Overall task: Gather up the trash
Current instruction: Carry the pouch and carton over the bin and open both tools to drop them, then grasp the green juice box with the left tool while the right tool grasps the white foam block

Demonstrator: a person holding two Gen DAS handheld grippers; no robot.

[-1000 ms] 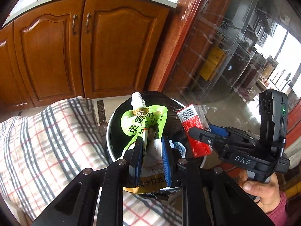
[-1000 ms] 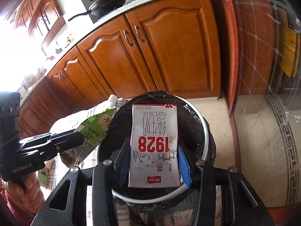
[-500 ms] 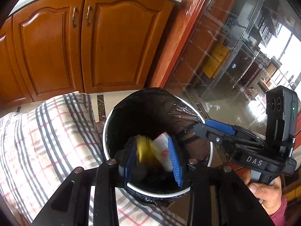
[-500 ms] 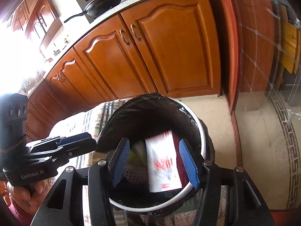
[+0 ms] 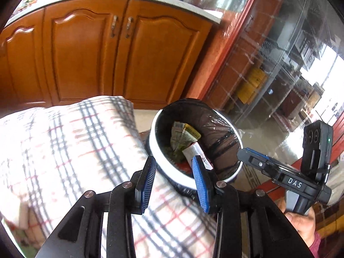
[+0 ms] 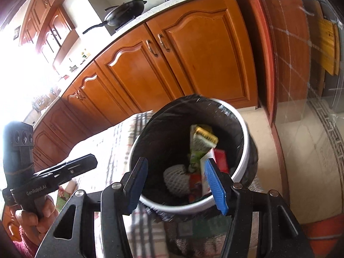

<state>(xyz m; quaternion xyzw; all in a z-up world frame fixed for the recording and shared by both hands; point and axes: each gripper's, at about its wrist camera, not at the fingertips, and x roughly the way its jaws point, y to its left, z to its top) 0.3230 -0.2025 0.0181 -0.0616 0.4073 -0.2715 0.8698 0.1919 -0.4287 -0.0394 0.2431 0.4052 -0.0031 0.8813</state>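
both grippers (image 5: 174, 181) (image 6: 176, 186) spread empty, pouch (image 6: 201, 148) in bin (image 6: 243, 120)

We read two markings only. "DAS", in white capitals, stands on the black body of the right gripper (image 5: 250, 157) in the left wrist view. "GenRobot.AI" stands on the body of the left gripper (image 6: 86, 163) in the right wrist view (white print, slanted). Print on the packets (image 6: 203, 142) in the bin stays blurred beyond reading.

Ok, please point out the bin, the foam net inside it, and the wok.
bin (image 6: 244, 118), right wrist view, on its white rim at the far right.
foam net (image 6: 175, 178), right wrist view, on its white mesh middle.
wok (image 6: 126, 13), right wrist view, on its dark bowl.
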